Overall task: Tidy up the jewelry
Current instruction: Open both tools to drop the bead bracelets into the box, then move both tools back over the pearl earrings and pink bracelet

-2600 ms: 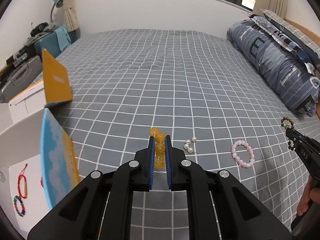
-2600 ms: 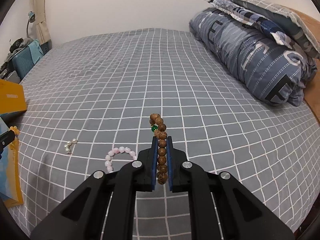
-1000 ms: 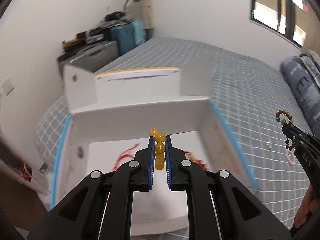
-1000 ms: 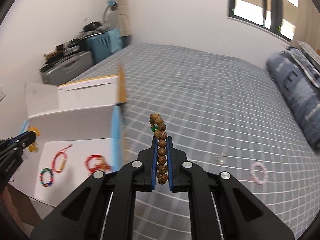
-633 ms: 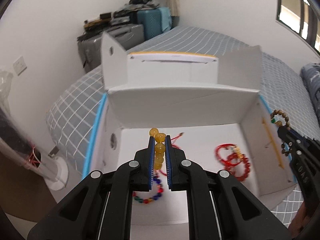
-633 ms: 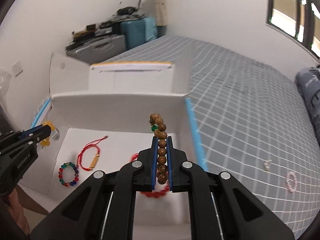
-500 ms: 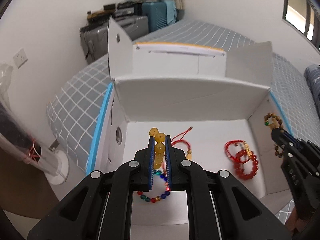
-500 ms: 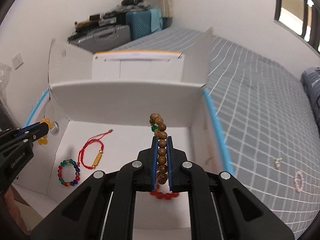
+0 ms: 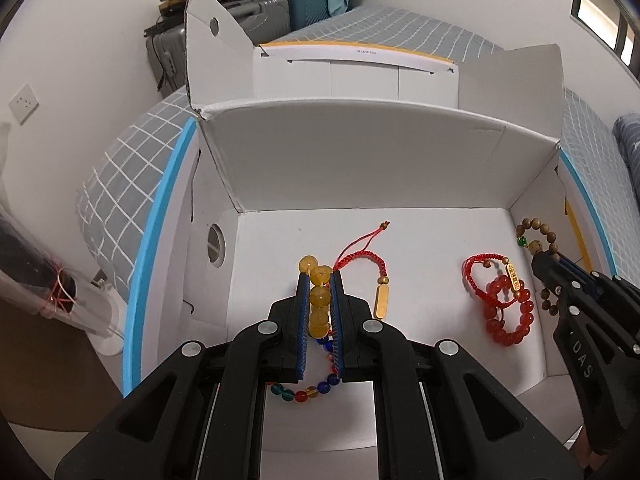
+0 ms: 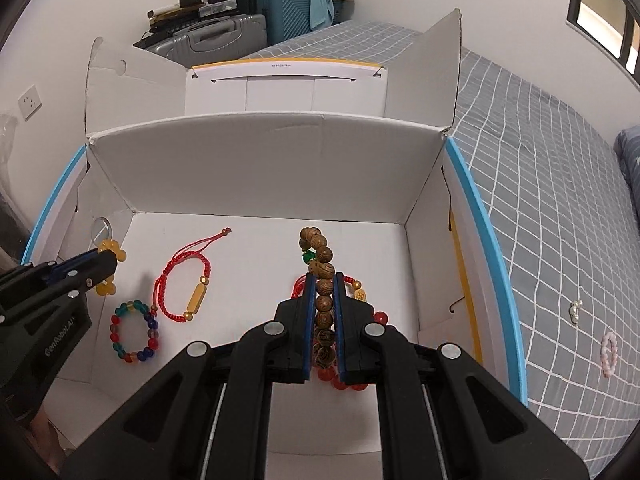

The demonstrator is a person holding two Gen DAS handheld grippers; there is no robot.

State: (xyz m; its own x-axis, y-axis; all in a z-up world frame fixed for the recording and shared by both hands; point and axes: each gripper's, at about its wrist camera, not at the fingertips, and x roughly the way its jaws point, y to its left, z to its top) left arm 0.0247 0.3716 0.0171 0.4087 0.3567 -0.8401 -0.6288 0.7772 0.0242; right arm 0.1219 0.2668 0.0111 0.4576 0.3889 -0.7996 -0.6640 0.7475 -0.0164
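Left wrist view: left gripper (image 9: pixel 319 280) clamped tight on the amber bracelet (image 9: pixel 319 296), hanging over the white box (image 9: pixel 360 160), amber beads poking past the fingertips. Below on the box floor, a multicolour bracelet (image 9: pixel 308 390) partly hidden under the fingers; just beyond, a red cord bracelet (image 9: pixel 370 266) with a gold bar. Further right, a red bead bracelet (image 9: pixel 506 312) tangled with another red cord piece. At the right edge, right gripper (image 9: pixel 540 258) pinching the wooden bracelet (image 9: pixel 536 238), over the box's right side near its wall.

Right wrist view: right gripper (image 10: pixel 321 276) closed hard on the wooden bracelet (image 10: pixel 320 272), green bead beside the top, held above the red bead bracelet (image 10: pixel 348 380). Left gripper (image 10: pixel 110 258) at far left, amber bracelet (image 10: pixel 110 254) nipped at its tip, near the left wall of the box (image 10: pixel 260 168). Multicolour bracelet (image 10: pixel 134 330) and red cord bracelet (image 10: pixel 186 284) lying flat between the two. Out on the grey checked bed (image 10: pixel 540 200): pink bracelet (image 10: pixel 609 353) and a small pearl piece (image 10: pixel 575 311), well apart from the box.
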